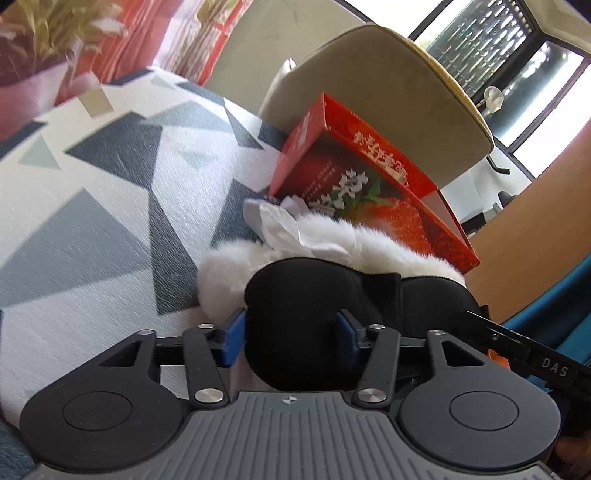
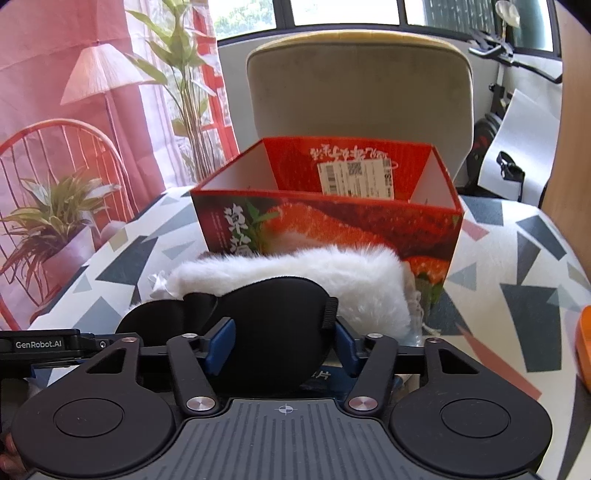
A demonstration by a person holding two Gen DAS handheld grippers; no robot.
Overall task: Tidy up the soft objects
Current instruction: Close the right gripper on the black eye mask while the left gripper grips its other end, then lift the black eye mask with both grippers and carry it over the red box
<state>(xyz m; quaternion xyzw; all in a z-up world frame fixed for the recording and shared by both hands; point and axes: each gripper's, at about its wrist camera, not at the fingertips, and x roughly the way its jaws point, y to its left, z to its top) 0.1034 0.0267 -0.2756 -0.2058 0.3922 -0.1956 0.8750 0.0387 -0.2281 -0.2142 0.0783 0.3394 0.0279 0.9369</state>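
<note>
Near: left gripper [image 1: 291,338] & right gripper [image 2: 282,341], jaws pinched on opposite cups of black eye mask [image 2: 273,314], atop white fur piece [image 2: 332,273]. Far: open red box [image 2: 328,206]. Lift evenly, both grips firm, then over rim.

Bright window [image 2: 347,11] backlight; fisheye-bent edges; slight blur.

"GenRobot.AI" on a black gripper body [image 2: 38,345] — "DAS" on a black gripper arm [image 1: 554,363]; red cardboard box [image 2: 332,229] lettering unreadable.
</note>
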